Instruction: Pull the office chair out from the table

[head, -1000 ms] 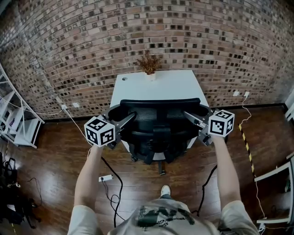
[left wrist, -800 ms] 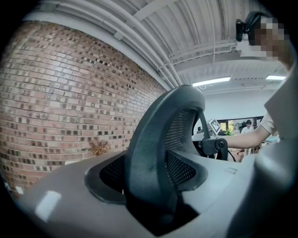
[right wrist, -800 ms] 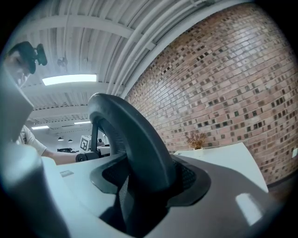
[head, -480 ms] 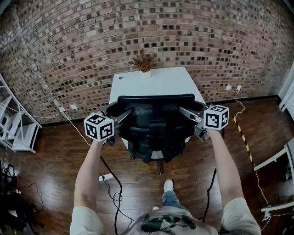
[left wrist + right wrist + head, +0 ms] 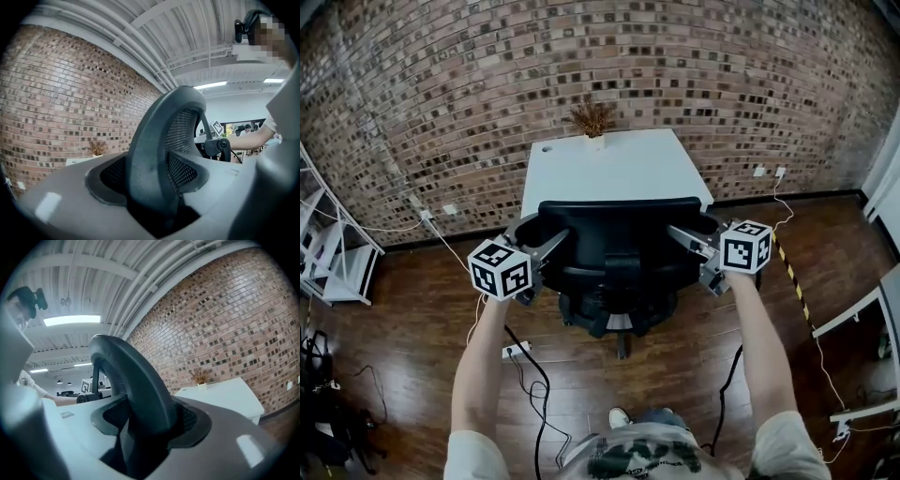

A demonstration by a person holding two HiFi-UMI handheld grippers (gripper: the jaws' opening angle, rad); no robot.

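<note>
A black mesh office chair [image 5: 619,246] stands in front of the white table [image 5: 619,171], its seat just off the table's near edge. My left gripper [image 5: 551,247] is shut on the left edge of the backrest, and my right gripper [image 5: 681,236] on the right edge. In the left gripper view the curved backrest frame [image 5: 154,150] runs between the jaws of the left gripper [image 5: 157,199]. In the right gripper view the same frame [image 5: 136,380] sits between the jaws of the right gripper [image 5: 140,437]. Both grippers point level at the chair.
A dried plant in a pot [image 5: 593,120] stands at the table's far edge by the brick wall. A power strip [image 5: 516,350] and cables lie on the wood floor at the left. A white shelf [image 5: 337,267] is far left, another table's edge [image 5: 862,319] at the right.
The chair has rolled away from the table toward me, with both grippers still on its backrest. More of the tabletop shows, and my feet have stepped back.
</note>
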